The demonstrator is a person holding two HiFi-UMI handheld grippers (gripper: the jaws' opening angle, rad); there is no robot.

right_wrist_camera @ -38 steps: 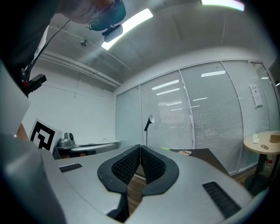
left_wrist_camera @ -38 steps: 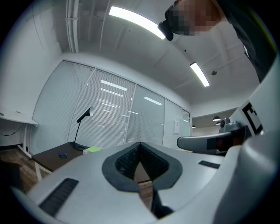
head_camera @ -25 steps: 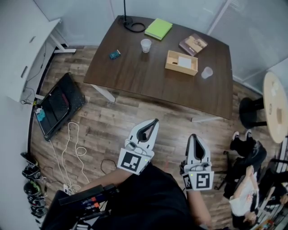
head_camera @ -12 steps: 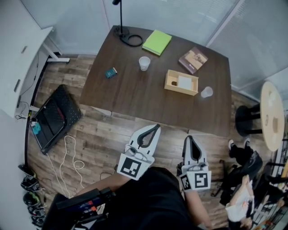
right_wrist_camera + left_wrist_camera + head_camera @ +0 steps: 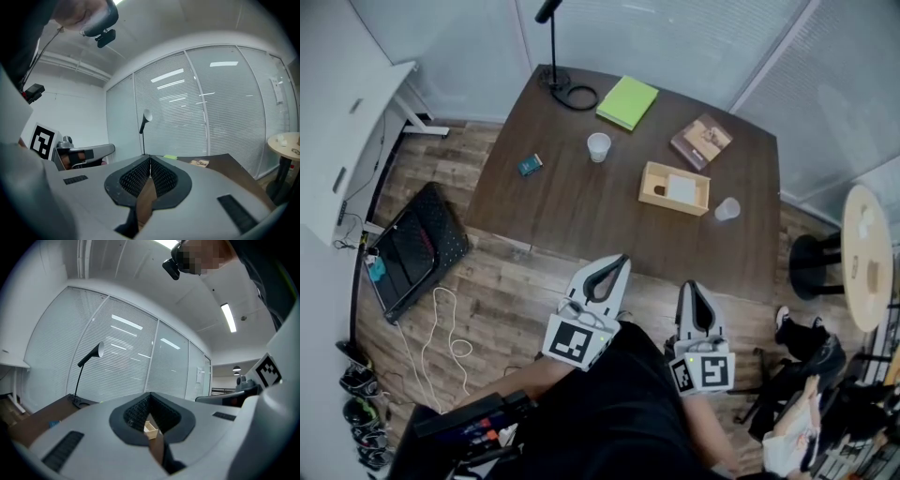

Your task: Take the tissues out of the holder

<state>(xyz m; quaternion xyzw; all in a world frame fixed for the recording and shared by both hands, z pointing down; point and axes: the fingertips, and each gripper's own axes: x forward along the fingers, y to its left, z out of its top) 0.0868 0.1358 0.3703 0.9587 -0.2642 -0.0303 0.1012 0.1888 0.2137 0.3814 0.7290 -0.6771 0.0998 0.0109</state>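
Supporting table (image 5: 581, 216): dark wood, ahead of the person; both grippers are short of its near edge, over the floor (image 5: 516, 281)
Left gripper (image 5: 623, 260): jaws closed tip to tip, nothing between them; pointed toward the table
Right gripper (image 5: 691, 287): jaws pressed together, empty; well apart from the holder
Holder (image 5: 670, 205): open wooden box, right of the table's centre, between a paper cup (image 5: 598, 146) and a clear cup (image 5: 727, 209)
Tissues (image 5: 682, 187): white stack lying inside the holder, untouched
Progress: judged not begun, nothing removed; left to do: reach the holder, open the jaws, grip the tissues, lift them out
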